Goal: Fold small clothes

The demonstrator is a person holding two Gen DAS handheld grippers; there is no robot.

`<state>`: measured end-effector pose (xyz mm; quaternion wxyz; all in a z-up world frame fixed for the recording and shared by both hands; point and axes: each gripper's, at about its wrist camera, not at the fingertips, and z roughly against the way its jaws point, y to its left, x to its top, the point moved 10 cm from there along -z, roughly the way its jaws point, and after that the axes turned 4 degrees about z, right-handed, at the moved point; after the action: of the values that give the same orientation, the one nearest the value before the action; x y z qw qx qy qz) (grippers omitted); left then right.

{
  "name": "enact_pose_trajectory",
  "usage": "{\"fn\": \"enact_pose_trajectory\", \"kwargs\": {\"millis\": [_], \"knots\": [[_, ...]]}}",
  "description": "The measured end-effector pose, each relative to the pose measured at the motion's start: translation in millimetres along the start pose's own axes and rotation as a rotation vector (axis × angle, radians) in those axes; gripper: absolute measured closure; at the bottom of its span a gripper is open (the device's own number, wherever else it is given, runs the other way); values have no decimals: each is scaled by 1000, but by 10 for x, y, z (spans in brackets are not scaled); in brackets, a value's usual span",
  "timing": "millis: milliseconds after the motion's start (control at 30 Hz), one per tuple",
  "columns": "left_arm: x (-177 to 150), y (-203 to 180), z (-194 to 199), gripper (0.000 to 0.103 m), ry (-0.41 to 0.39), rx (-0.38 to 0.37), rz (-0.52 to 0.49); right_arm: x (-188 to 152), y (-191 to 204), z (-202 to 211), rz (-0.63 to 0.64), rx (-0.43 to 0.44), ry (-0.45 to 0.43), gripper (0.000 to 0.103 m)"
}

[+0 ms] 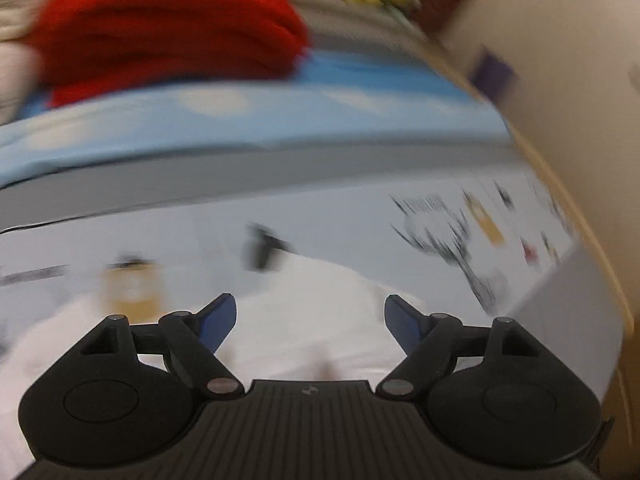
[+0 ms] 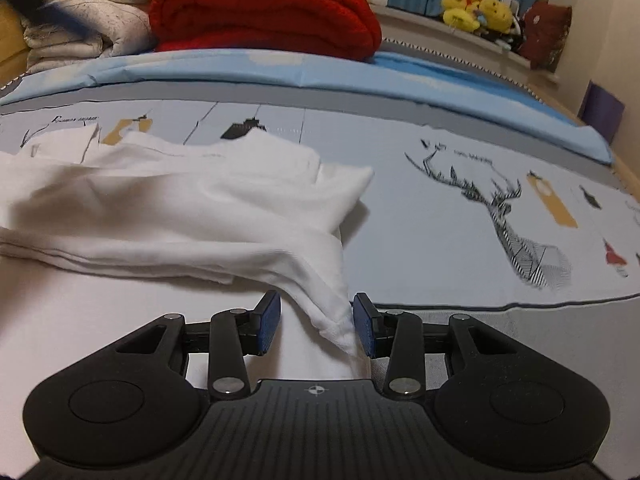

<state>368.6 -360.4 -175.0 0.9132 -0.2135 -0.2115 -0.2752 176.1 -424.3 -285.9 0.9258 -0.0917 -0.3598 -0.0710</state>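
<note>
A white garment [image 2: 180, 208] lies partly folded on the printed bed sheet [image 2: 440, 216], left of the middle in the right wrist view. My right gripper [image 2: 317, 324] is open, with a corner of the garment [image 2: 336, 324] hanging between its blue pads and touching the right pad [image 2: 365, 330]. My left gripper [image 1: 310, 322] is open and empty just above the white garment [image 1: 304, 320]; that view is motion-blurred.
A folded red blanket [image 2: 264, 12] and a cream quilt [image 2: 84, 20] lie at the far side on a light blue sheet [image 2: 360, 76]. Yellow plush toys [image 2: 476, 10] sit on a ledge at the back right. The bed's right edge meets a wall [image 1: 580, 80].
</note>
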Motion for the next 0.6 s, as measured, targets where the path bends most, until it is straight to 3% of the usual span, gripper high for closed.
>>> {"fn": "enact_pose_trajectory", "kwargs": {"millis": [133,267,300,333,367,500,600], "knots": [[-174,-679,-716,18,167,-37,-97,14,-81,-19,8,-8,-22,62],[-339,-894,-1244,19,247,-48,-157,6,-126,-66,-59,45,-33,62],[-346,-893,-1363,30,262,-43,-164,10,-105,-66,-55,59,-42,62],[-370,-929,-1450,84,280,-53,-177,11,-82,-63,-49,78,-48,65],[-401,-922,-1516,97,298,-56,-190,9,-82,-49,-61,94,-52,92],[-294,-835,-1516,100,220,-35,-201,-66,-260,-21,-238,190,-21,92],[-141,-738,-1565,101,200,-38,-107,-235,-413,-58,-380,255,34,92]]}}
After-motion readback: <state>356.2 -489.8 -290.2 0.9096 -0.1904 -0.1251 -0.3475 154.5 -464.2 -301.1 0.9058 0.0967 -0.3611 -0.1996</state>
